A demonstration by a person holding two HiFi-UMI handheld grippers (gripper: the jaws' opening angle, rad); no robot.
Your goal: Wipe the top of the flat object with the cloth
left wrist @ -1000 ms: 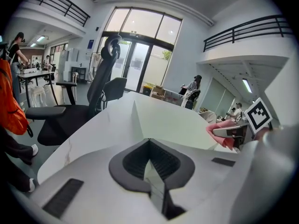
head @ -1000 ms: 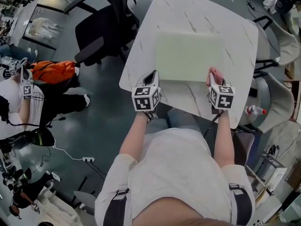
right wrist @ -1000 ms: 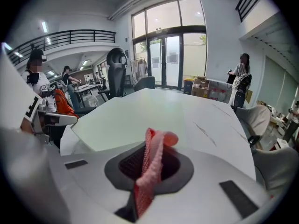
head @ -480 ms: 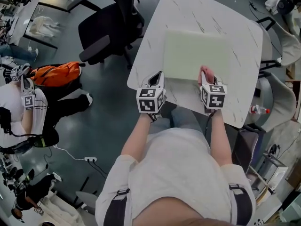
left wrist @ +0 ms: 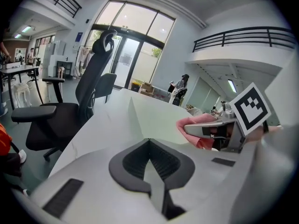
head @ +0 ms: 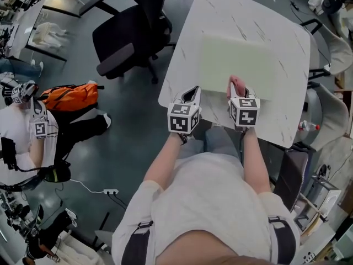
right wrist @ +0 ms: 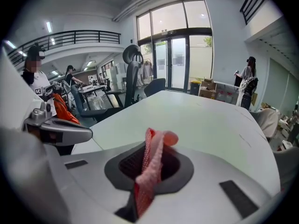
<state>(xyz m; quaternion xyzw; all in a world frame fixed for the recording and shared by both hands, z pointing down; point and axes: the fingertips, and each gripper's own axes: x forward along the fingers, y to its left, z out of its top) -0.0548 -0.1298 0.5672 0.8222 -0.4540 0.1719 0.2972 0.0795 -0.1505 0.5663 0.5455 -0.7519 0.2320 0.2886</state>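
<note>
Left gripper (head: 191,93): jaws together, nothing between them, positioned at the near edge of the white table (head: 220,15), just beside the pale green flat object (head: 237,59) (which lies flat on the tabletop). Right gripper (head: 236,85): jaws clamped on the pink cloth (right wrist: 151,166), at the object's near edge.

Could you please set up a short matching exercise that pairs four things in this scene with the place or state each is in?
Things:
1. cloth
2. flat board
3. left gripper
4. office chair

Places or states:
A. shut, empty
B. standing on the floor beside the table
C. lying on the table
D. pinched in the right gripper

Pairs: 1-D, 2-C, 3-A, 4-B
</note>
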